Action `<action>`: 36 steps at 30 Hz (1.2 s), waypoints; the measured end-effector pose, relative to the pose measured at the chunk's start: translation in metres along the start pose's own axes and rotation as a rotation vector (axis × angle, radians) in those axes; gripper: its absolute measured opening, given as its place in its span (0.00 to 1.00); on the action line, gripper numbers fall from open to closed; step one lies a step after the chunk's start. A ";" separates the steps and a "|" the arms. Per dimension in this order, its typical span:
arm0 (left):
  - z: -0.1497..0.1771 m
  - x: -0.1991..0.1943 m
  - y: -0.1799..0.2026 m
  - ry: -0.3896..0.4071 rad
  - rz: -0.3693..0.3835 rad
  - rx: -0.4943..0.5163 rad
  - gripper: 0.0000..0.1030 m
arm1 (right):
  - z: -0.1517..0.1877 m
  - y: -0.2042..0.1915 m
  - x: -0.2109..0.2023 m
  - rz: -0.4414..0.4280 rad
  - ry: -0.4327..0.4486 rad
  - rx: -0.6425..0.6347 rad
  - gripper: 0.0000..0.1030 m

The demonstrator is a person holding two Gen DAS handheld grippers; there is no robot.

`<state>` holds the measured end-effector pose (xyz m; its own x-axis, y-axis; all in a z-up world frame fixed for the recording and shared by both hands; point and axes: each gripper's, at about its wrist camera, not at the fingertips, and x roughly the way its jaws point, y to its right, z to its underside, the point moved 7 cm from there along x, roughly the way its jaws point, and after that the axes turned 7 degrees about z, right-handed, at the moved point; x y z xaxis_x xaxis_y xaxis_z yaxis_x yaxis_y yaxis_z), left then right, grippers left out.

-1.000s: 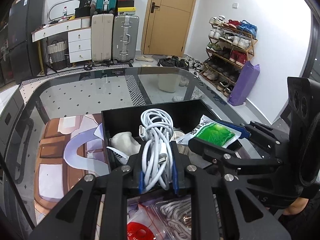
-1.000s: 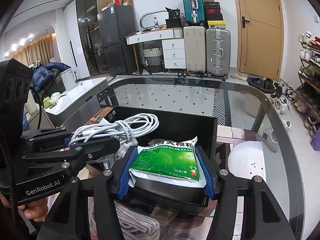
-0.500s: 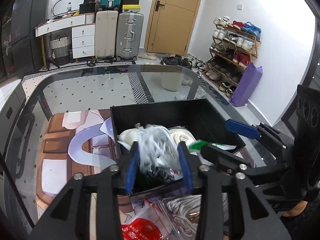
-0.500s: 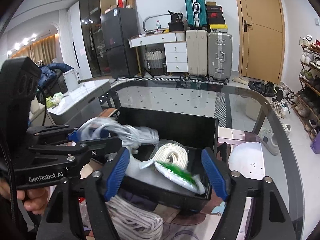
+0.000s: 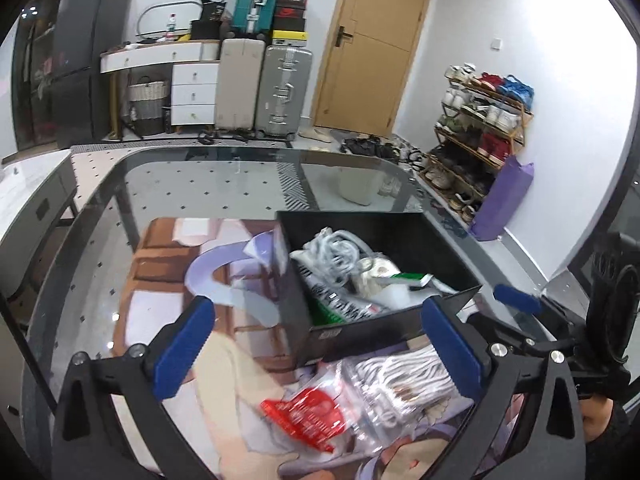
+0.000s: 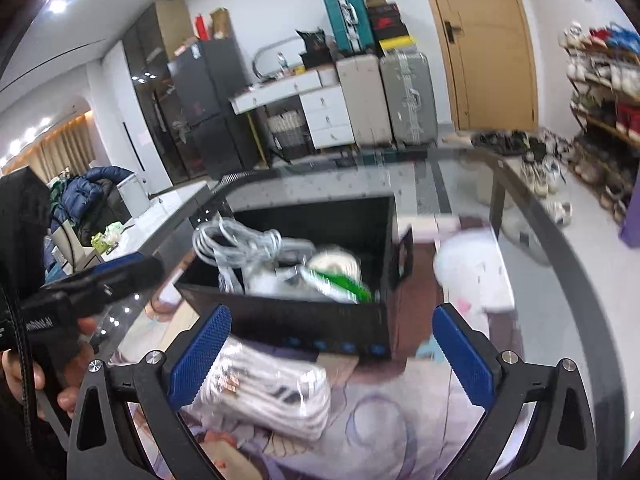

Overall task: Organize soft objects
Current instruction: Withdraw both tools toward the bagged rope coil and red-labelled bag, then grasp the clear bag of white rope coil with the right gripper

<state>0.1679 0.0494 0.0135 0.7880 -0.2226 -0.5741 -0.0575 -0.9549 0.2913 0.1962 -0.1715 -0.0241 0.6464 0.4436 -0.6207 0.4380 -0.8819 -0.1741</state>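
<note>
Far wall: wooden door (image 5: 370, 44), two upright suitcases (image 5: 264, 88) left of it. Shoe rack (image 5: 480, 128) right. Glass table (image 5: 192, 184) near.

left gripper (image 5: 320, 344): black frame, blue ribbed pads, silver screws; right gripper (image 6: 332, 348): same

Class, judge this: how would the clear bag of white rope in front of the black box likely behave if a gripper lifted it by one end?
The bag would probably sag, since its rope lies in loose coils. Its glossy film looks slippery, so it might slide between the pads.
</note>
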 end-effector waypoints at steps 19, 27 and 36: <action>0.057 -0.001 -0.023 -0.062 -0.118 -0.029 1.00 | 0.054 -0.042 0.017 -0.017 -0.178 -0.013 0.99; 0.068 0.008 -0.030 -0.102 -0.151 -0.029 1.00 | 0.059 -0.062 0.030 -0.036 -0.229 -0.052 0.99; 0.073 0.012 -0.043 -0.137 -0.137 -0.087 1.00 | 0.058 -0.065 0.046 0.008 -0.235 -0.088 0.99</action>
<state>0.1355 0.0733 -0.0617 0.6936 -0.1217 -0.7100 0.1024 -0.9590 0.2644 0.1612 -0.1036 -0.0854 0.4914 0.3782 -0.7845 0.4927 -0.8635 -0.1077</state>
